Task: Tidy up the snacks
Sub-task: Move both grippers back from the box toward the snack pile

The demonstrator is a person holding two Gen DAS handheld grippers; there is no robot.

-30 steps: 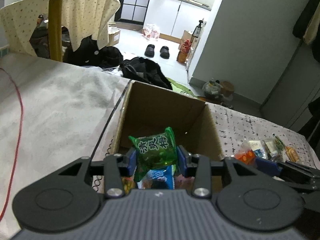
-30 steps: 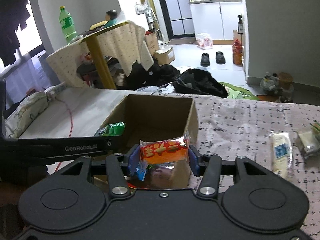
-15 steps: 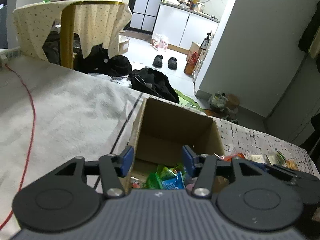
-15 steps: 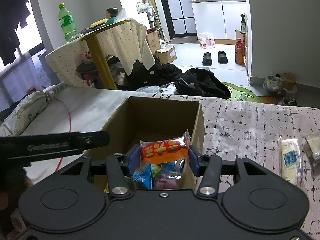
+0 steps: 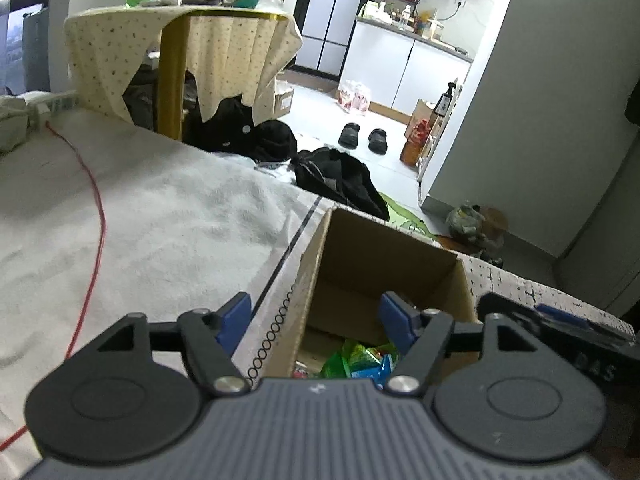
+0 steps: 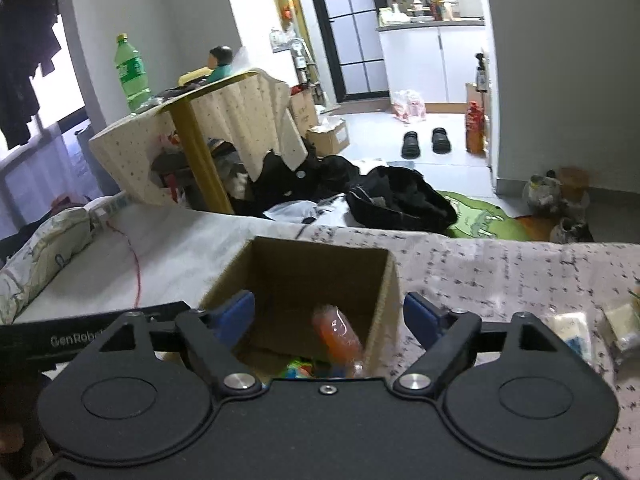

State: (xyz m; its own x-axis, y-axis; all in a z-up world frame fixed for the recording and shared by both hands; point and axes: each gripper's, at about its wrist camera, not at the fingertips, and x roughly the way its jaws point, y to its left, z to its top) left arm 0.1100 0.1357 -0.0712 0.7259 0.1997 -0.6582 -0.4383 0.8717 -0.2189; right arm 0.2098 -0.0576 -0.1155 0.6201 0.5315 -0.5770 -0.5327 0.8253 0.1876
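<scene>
An open cardboard box (image 5: 384, 256) stands on the cloth-covered surface and holds several snack packets (image 5: 360, 360). My left gripper (image 5: 316, 318) is open and empty, over the box's near left corner. My right gripper (image 6: 330, 314) is open above the box (image 6: 312, 264). An orange snack packet (image 6: 338, 336), blurred, is inside the box just below the right gripper, apart from both fingers. Loose snack packets (image 6: 572, 334) lie on the cloth to the right of the box.
A red cable (image 5: 94, 216) runs across the white cloth left of the box. The right gripper's body (image 5: 560, 336) shows at the left view's right edge. Beyond the far edge are black bags (image 6: 400, 200) and a draped table (image 6: 208, 120).
Both grippers opened. The left let go of the green packet, now in the box, and drew back left. The right released the orange packet, which is dropping into the box.
</scene>
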